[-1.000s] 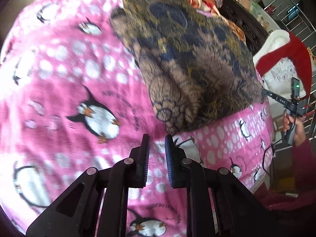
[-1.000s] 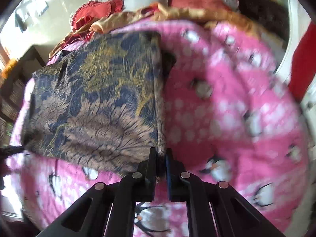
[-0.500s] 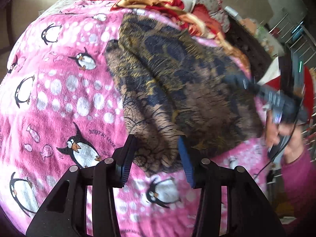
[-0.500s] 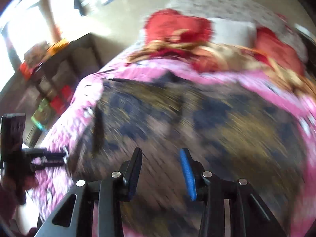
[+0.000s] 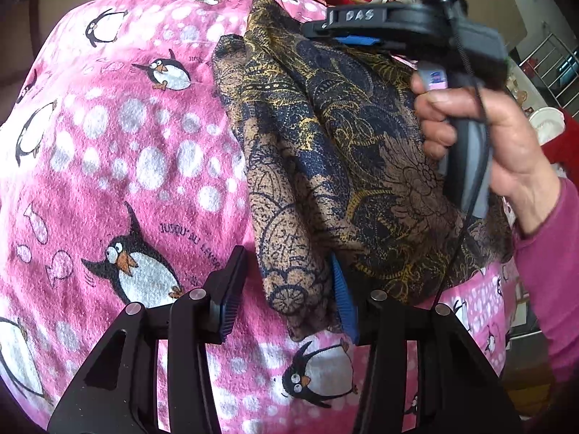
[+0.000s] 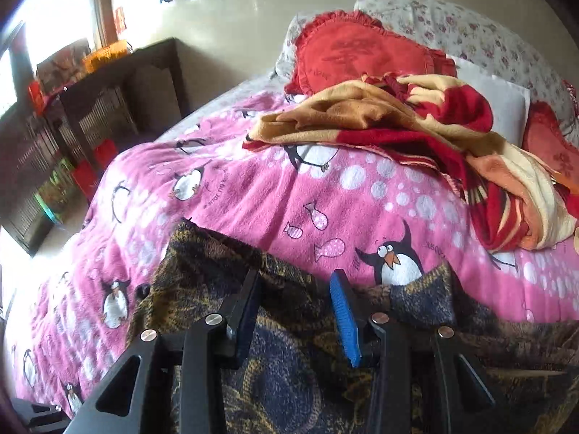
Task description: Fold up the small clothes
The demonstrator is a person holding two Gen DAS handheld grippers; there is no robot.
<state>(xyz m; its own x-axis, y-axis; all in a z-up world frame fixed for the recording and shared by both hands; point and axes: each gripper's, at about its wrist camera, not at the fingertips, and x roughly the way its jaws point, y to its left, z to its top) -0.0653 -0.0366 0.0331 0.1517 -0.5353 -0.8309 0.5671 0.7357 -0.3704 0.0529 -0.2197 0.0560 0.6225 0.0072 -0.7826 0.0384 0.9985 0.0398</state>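
Observation:
A folded brown, navy and gold patterned garment (image 5: pixel 336 152) lies on the pink penguin blanket (image 5: pixel 137 152). My left gripper (image 5: pixel 287 282) is open, its jaws on either side of the garment's near corner. My right gripper (image 6: pixel 295 311) is open and empty, hovering low over the garment (image 6: pixel 289 372) near its far edge. In the left wrist view the right gripper (image 5: pixel 318 29) shows from the side, held by a hand over the garment's far end.
A crumpled red, orange and cream blanket (image 6: pixel 434 137) and red pillows (image 6: pixel 358 54) lie at the head of the bed. A dark shelf unit (image 6: pixel 97 108) stands on the left. A metal railing (image 5: pixel 553 61) is at the far right.
Both grippers have opened. The right gripper let go of the garment's edge and swung over it toward the far end. The left gripper moved up to the garment's near corner.

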